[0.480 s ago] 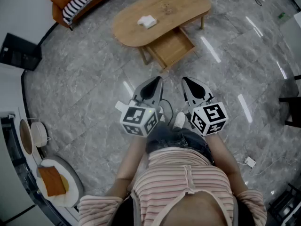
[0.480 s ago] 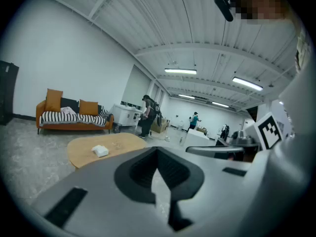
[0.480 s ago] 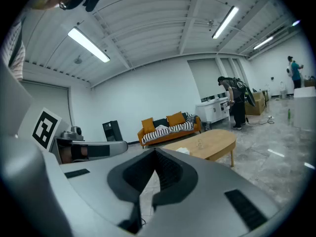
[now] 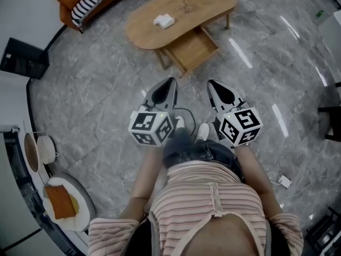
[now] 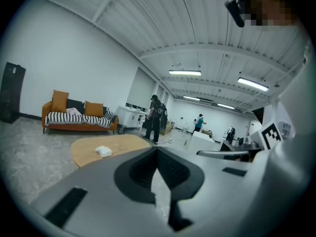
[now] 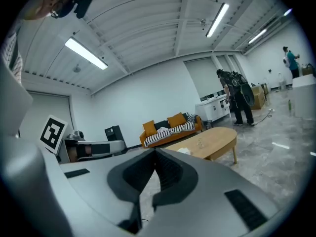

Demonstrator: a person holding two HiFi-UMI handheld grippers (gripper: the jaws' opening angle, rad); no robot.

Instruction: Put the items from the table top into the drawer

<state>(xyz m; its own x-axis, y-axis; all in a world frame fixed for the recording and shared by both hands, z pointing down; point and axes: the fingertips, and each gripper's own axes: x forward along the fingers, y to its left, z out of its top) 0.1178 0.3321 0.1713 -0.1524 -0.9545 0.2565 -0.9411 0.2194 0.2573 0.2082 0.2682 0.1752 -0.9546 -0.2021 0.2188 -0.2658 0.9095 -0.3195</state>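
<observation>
Both grippers are empty and well short of the table.

- Left gripper (image 4: pixel 171 81): jaws pressed together, nothing between them. Its own view shows the tips (image 5: pixel 157 150) meeting, with only floor past them.
- Right gripper (image 4: pixel 211 84): same, jaws together and empty (image 6: pixel 155 152).
- Table (image 4: pixel 213 1): oval, far ahead across bare floor (image 4: pixel 96 89). Its long axis runs near-left to far-right.
- White item (image 4: pixel 163 21): flat pad on the left half of the top. Also seen at (image 5: pixel 103 151) and (image 6: pixel 183 151). It looks squarish; I cannot tell its long axis.
- There is a faint small thing further right on the top, too small to name.
- Drawer (image 4: pixel 192 47): already pulled out on the near side, below and right of the pad.

Key relation: the pad lies straight ahead of the left jaws and slightly left of their line. The right jaws line up more with the drawer.

My read is that the left gripper is nearer and better placed to pick. The approach is not done yet. The jaws must spread before reaching the pad, then the carry is short, near and right into the drawer.
</observation>
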